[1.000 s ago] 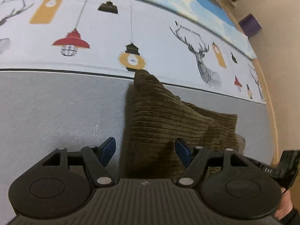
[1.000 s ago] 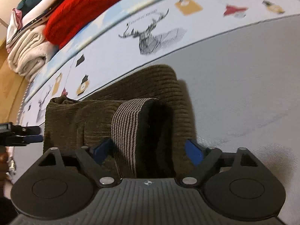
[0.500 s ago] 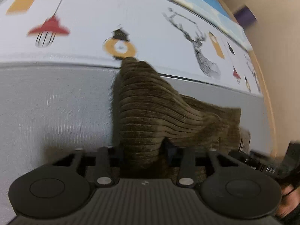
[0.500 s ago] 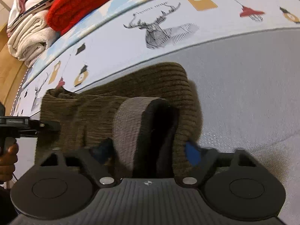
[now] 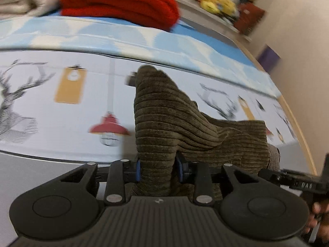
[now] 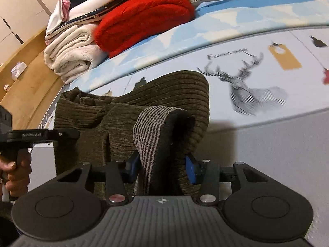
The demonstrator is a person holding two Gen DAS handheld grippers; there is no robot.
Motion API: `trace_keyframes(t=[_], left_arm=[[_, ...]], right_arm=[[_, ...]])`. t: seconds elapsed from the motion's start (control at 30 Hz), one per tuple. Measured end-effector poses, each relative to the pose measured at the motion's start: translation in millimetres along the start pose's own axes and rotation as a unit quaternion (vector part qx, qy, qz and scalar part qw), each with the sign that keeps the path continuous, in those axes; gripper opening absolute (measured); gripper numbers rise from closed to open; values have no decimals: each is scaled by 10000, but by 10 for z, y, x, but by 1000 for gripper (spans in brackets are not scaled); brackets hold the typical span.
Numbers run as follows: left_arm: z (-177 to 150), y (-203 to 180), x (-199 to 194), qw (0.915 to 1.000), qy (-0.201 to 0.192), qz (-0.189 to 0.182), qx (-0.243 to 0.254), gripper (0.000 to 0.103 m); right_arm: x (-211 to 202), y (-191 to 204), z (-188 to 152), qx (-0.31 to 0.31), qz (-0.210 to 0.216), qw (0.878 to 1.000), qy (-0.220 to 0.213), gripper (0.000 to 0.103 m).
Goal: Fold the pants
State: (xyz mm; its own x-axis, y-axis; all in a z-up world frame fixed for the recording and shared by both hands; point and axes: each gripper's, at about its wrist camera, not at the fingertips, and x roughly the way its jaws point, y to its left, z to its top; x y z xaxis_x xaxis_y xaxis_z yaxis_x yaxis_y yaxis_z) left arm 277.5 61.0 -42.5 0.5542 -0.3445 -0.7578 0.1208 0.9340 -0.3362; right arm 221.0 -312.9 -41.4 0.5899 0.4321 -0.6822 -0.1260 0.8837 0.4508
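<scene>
The pants (image 5: 174,123) are olive-brown corduroy, bunched and lifted above the bed. My left gripper (image 5: 157,168) is shut on one edge of them, the cloth rising between its blue pads. In the right wrist view the pants (image 6: 115,119) hang in folds, with the striped waistband lining (image 6: 152,131) turned out. My right gripper (image 6: 162,166) is shut on that waistband end. Each gripper shows at the edge of the other's view, the right one (image 5: 296,182) and the left one (image 6: 26,136), held by hands.
The bed has a grey sheet (image 6: 277,154) and a white cover printed with deer and lamps (image 5: 51,107). A red knit (image 6: 144,14) and stacked white linens (image 6: 70,55) lie at the far side. A wooden bed edge (image 5: 302,129) runs along the right.
Both grippers closed on the pants, the left one first, and lifted them off the sheet. Both views have tilted up, so the stacked clothes now show.
</scene>
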Motion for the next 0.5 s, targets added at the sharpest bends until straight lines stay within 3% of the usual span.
trace_keyframes(t=[0.1,0.17,0.3,0.4,0.43,0.5], left_arm=[[29,314,-17,9971,-101,610,-437,41],[23,389,-92,9963,-35,714,-482,41],[-123,193,-183,9986,248,109,444,41],[-407,139,94,9833,1119,665,1271,45],[-457,157,126,9819,1206,733,1261,45],[-410,109,1,9849,1006,742,1199,38]], right_arm=[[315,254,79,-420,-851,9954,-163,61],[441,300,95,-406,-1290,9908,-97,62],[484,365,44,-348,-1047,9937,209,65],[665,410,-104,-881,-1440,9824,798,74],[678,379,-123,-813,-1495,9821,810,81],[616,293,-56,-324,-1324,9874,803,77]])
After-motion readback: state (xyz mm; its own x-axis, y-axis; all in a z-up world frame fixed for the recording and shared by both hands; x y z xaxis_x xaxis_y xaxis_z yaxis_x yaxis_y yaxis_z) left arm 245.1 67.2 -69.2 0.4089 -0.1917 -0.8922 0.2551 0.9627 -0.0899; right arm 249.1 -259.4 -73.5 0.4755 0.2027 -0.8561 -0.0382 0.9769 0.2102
